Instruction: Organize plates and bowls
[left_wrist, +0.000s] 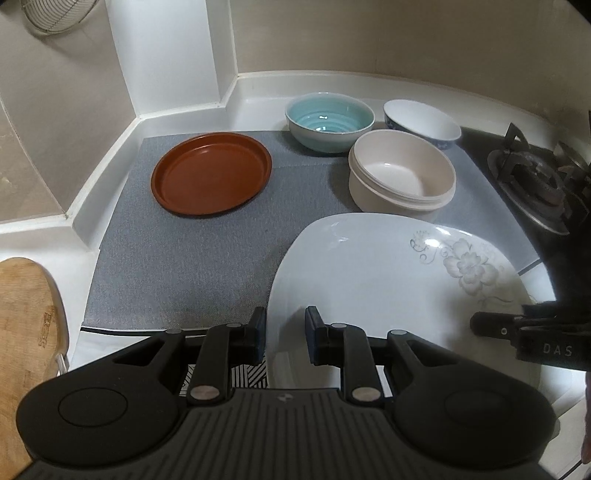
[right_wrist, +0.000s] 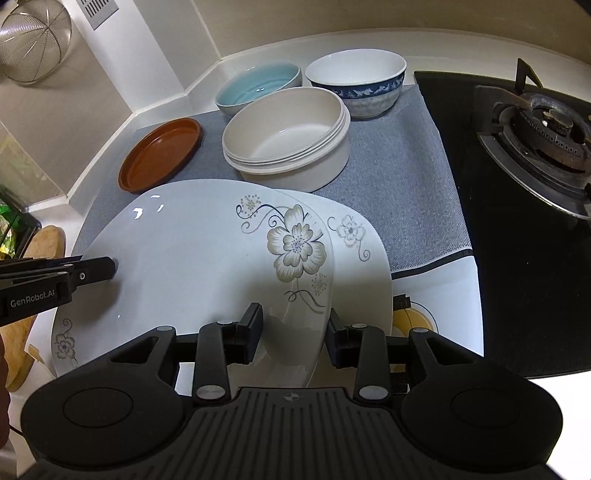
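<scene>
Two white flowered plates are stacked at the front of the grey mat; the upper plate (right_wrist: 207, 258) lies askew on the lower plate (right_wrist: 362, 251). The upper plate also shows in the left wrist view (left_wrist: 369, 280). My left gripper (left_wrist: 285, 334) is open, its jaws astride the plate's left rim. My right gripper (right_wrist: 293, 332) is open, its jaws astride the upper plate's right rim. Behind stand a brown plate (left_wrist: 210, 173), a beige bowl (left_wrist: 402, 173), a light blue bowl (left_wrist: 328, 120) and a blue-patterned white bowl (left_wrist: 421, 123).
A grey mat (left_wrist: 177, 258) covers the white counter. A gas burner (right_wrist: 546, 136) sits on the black hob at right. A wooden board (left_wrist: 26, 325) leans at the left. A wire strainer (right_wrist: 33, 40) hangs on the wall.
</scene>
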